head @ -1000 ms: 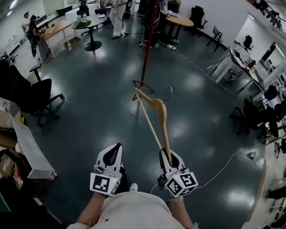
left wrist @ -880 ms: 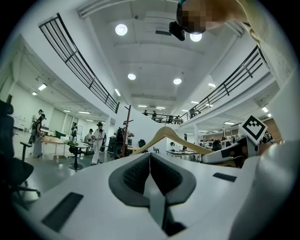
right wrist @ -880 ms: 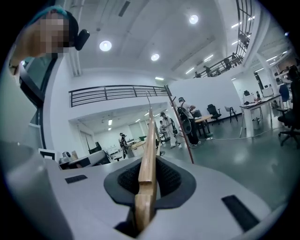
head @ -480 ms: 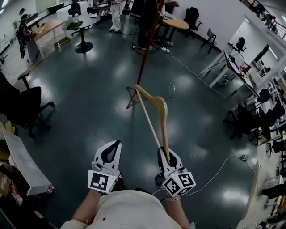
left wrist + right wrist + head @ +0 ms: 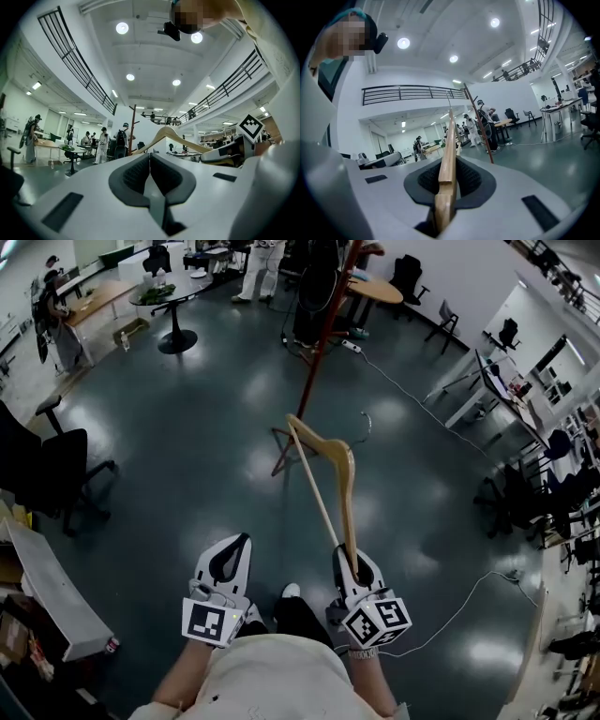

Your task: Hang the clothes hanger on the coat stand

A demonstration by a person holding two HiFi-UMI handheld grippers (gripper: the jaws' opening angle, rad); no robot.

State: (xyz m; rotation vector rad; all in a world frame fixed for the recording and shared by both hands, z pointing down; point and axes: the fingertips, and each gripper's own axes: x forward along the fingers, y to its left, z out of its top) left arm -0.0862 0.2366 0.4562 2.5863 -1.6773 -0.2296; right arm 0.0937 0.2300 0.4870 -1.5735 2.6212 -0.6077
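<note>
A light wooden clothes hanger with a thin metal hook points away from me, one end clamped in my right gripper, which is shut on it. The right gripper view looks along the hanger's edge between the pads. The dark red coat stand rises ahead on its legged base, and its pole shows just right of the hanger. My left gripper is shut with nothing in it, level with the right one. From the left gripper view the hanger and stand appear beyond the jaws.
Dark glossy floor spreads around. A black office chair stands at left, a grey bench near left. A white cable runs past the stand. A round table, desks and people stand at the back. More chairs at right.
The coat stand and floor have shifted nearer and lower in the head view as I step forward. My right gripper still carries the hanger, and the left stays shut beside it.
</note>
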